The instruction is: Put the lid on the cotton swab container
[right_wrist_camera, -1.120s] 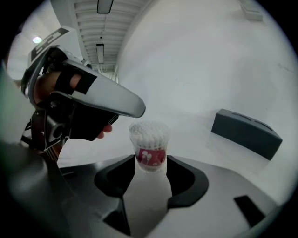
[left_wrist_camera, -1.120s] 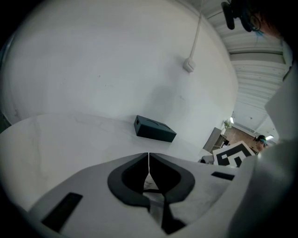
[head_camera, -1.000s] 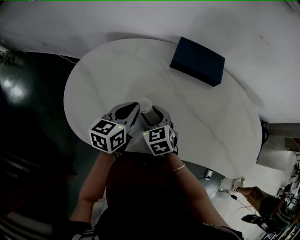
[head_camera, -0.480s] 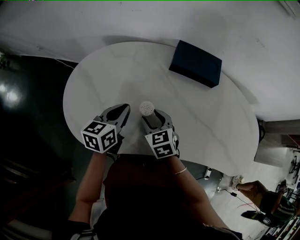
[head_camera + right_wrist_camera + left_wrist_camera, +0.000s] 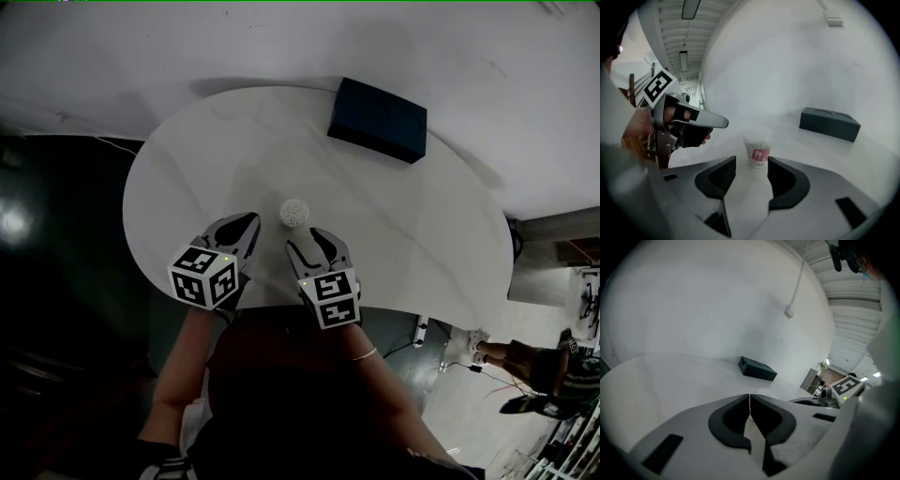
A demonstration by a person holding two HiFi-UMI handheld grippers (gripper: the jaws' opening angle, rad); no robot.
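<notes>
Standing just beyond your right gripper (image 5: 307, 240), whose jaws gape wide and empty, is the cotton swab container (image 5: 294, 212); your left gripper (image 5: 247, 221) is closed on nothing.

One cotton swab container (image 5: 294, 212), one box (image 5: 377, 120), two tools (image 5: 247, 223) (image 5: 310, 240).

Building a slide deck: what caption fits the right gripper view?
Right gripper, jaws open, faces an upright cotton swab container on the white table, dark box behind.

Your head view: dim, grey overall; table (image 5: 187, 178) palest, floor (image 5: 56, 281) near black with one faint glare patch. Your gripper views: brighter, fisheye-bent, black corners; ceiling lamps (image 5: 690, 8) glow upper left in the right one; foreground soft.
</notes>
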